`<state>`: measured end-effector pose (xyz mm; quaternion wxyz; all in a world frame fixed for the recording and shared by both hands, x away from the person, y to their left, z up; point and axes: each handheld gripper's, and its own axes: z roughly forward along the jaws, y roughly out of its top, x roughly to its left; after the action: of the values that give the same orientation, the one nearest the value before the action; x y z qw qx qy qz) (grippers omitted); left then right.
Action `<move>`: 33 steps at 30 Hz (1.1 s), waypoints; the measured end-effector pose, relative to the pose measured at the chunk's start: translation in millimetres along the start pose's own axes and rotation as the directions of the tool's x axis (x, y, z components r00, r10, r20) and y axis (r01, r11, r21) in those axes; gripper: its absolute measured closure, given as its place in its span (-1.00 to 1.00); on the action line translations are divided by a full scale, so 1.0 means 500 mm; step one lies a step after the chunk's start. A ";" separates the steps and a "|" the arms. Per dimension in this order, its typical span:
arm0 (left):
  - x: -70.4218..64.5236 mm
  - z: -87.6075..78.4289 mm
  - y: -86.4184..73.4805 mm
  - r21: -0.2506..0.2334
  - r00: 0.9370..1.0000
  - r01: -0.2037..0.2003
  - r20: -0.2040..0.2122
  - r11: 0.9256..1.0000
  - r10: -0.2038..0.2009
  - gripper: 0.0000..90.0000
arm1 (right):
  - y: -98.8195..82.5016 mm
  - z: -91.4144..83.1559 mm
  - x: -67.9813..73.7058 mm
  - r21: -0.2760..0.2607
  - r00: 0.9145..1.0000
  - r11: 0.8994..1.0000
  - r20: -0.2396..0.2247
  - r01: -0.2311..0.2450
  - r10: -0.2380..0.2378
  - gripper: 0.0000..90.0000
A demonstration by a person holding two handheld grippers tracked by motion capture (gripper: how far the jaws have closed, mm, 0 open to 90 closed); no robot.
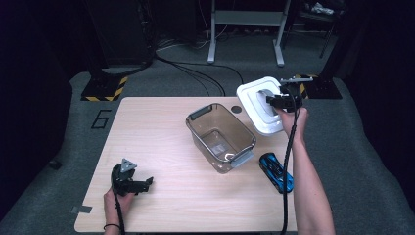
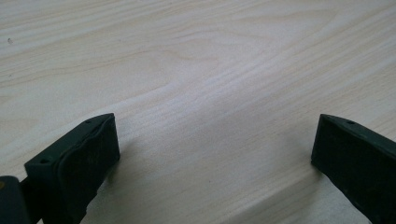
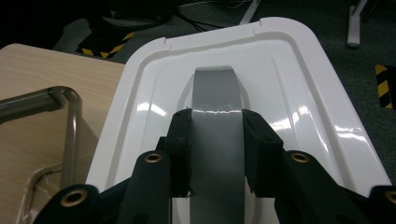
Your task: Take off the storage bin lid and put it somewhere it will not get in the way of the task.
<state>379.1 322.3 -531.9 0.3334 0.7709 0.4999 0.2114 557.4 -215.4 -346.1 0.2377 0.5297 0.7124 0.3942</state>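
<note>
Right gripper (image 1: 278,101), at the upper right of the high view, is clamped on the grey handle strip (image 3: 217,135) of a white lid (image 1: 258,104), its 2 jaws pressing the strip from both sides. That lid is a glossy rounded rectangle with a stepped rim, held tilted past the table's far right edge. Below it sit a clear smoky bin (image 1: 220,136) with 2 grey latches, then a blue toy car (image 1: 276,172). Left gripper (image 1: 140,185), at lower left, stands wide over bare wood.
</note>
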 end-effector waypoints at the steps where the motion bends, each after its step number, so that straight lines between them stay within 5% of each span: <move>1: 0.000 0.000 0.000 0.000 1.000 0.000 0.000 1.000 0.000 -0.98 | -0.005 0.006 -0.003 0.001 1.000 1.000 0.003 0.004 -0.004 0.48; 33: 0.001 0.000 0.000 0.004 1.000 -0.002 0.003 1.000 0.002 -0.98 | -0.139 0.180 -0.013 0.133 0.999 0.990 0.012 -0.052 0.051 0.48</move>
<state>379.4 322.6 -531.8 0.3325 0.7723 0.4991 0.2097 588.2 -202.4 -454.8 0.1947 0.5644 0.7220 0.3497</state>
